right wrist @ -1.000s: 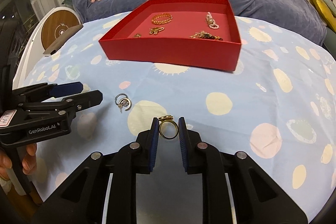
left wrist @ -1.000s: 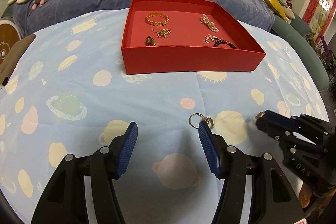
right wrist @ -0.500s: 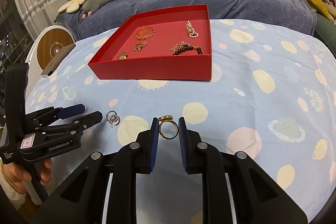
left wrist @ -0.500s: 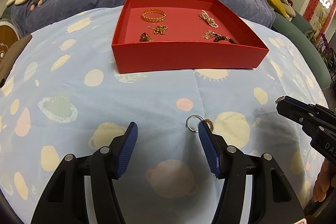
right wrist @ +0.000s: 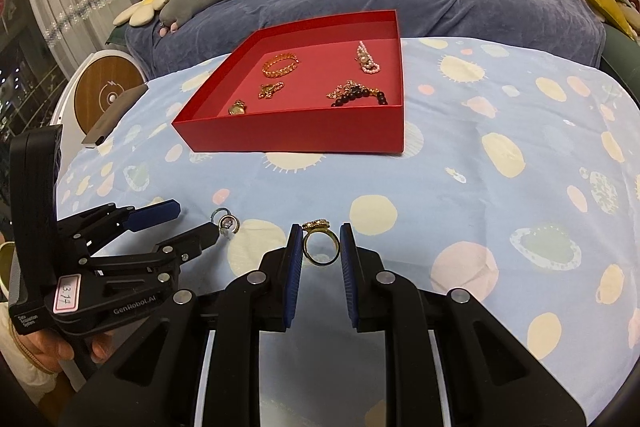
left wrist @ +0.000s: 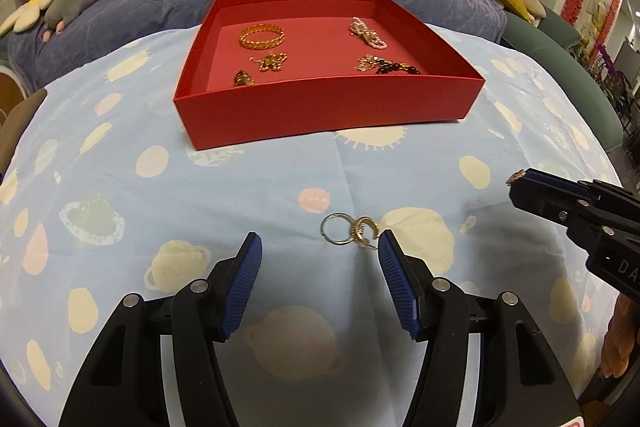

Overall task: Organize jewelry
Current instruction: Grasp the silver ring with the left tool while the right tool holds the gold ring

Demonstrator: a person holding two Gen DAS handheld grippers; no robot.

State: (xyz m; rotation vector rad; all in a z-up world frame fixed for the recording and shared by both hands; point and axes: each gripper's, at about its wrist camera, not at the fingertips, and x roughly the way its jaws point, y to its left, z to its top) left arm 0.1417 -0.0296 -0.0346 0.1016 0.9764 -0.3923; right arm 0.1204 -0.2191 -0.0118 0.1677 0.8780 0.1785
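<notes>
Since the right gripper [right wrist: 320,247] already had the gold ring [right wrist: 319,245] pinched upright between nearly shut pads, best move imo was lifting high enough to clear the near wall of the red tray [right wrist: 296,131] ahead, w/o squeezing harder. Left gripper [left wrist: 318,263] sat wide open, holding nothing, hoop earrings [left wrist: 351,230] just ahead between its tips.

Nearer than the red tray [left wrist: 320,111], linked hoop earrings [left wrist: 350,230] lie on the planet-print cloth [left wrist: 160,195] just beyond the wide-open left tongs [left wrist: 320,259], nearer their right finger.
</notes>
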